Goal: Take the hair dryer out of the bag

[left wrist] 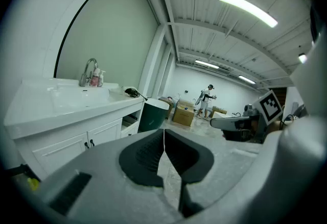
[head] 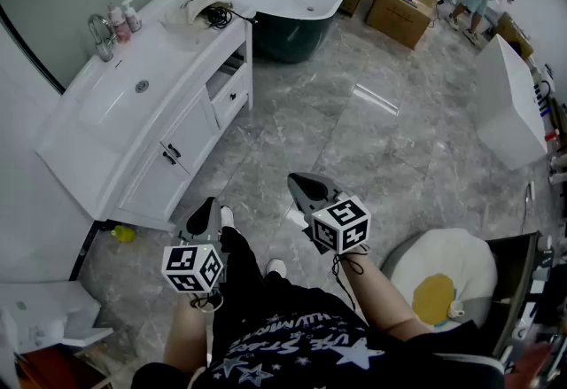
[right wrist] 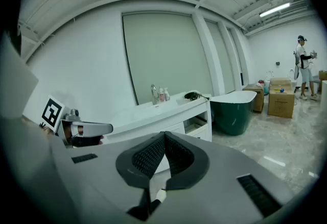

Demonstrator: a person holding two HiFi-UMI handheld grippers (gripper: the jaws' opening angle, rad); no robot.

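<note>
A cream, soft cloth bag [head: 191, 1] lies slumped and crumpled on the far end of the white vanity counter [head: 168, 46], at about eleven o'clock in the head view. A black hair dryer [head: 218, 17] with a looped black cord lies against the bag's five o'clock side, close to the counter's front edge. It is small in the frame, so its exact pose is unclear, and it cannot be told whether part of it is inside the bag's opening. Both gripper views show it as a dark shape on the countertop's far end.
</note>
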